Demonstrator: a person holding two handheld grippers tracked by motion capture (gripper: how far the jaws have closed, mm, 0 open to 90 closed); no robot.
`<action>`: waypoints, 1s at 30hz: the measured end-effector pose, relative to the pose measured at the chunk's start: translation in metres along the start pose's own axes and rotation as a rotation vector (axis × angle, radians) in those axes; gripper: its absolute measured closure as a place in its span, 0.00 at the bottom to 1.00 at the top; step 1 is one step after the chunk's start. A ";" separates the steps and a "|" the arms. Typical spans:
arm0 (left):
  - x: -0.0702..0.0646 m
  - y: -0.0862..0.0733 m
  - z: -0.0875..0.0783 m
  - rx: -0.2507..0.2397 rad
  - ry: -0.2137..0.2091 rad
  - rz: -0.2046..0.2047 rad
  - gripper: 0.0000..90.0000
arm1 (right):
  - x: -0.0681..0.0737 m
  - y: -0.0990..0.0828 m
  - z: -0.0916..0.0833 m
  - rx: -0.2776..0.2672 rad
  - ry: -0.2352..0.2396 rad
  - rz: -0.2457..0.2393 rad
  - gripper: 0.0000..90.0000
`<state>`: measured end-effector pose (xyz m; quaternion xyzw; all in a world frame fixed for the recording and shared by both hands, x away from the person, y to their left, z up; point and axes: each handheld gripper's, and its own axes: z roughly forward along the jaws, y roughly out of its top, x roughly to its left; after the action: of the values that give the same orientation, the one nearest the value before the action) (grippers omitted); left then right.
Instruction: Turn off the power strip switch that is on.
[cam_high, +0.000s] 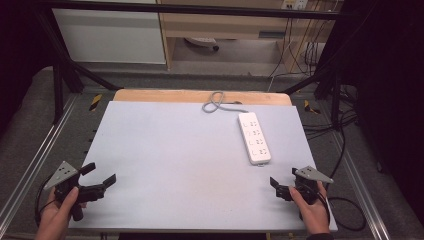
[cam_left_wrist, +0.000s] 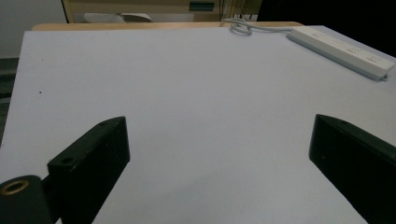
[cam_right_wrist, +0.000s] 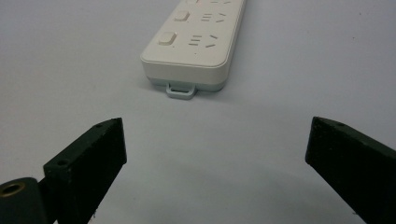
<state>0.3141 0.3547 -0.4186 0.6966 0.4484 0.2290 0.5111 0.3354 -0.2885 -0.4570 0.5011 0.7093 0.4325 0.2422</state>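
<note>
In the high view, the table (cam_high: 165, 150) is covered by a pale grey sheet, with a strip of wood showing at its far edge. A white power strip (cam_high: 254, 138) lies flat on the right half, and its grey cable (cam_high: 216, 103) makes a loop near the far edge. The left tool (cam_high: 101, 176) is held by the left hand (cam_high: 56, 212) at the near left corner, with its jaws apart. The right tool (cam_high: 280, 187) is in the right hand (cam_high: 311, 209) at the near right edge, just in front of the power strip; its jaws are small and dark here, hard to make out.

In the left gripper view, the two black jaws stand wide apart over bare table, with nothing between them. The power strip is far off at the upper right, partly cut by the frame.

In the right gripper view, the jaws are also wide apart. The near end of the power strip, with a small hanging loop (cam_right_wrist: 180, 90), lies close ahead but not touching. Its sockets and switch buttons show; no writing can be read.
</note>
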 end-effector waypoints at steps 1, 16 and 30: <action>0.000 0.000 0.000 0.000 0.000 0.000 0.06 | 0.000 0.000 0.000 0.000 0.000 0.002 0.06; -0.001 0.000 0.000 -0.002 -0.001 0.001 0.06 | 0.000 0.004 0.001 -0.030 -0.020 0.016 0.03; -0.001 0.000 0.001 0.010 -0.004 0.010 0.06 | 0.002 0.023 0.007 -0.087 -0.053 0.015 0.03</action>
<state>0.3139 0.3531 -0.4190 0.7018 0.4451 0.2281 0.5073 0.3514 -0.2808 -0.4406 0.5070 0.6793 0.4512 0.2792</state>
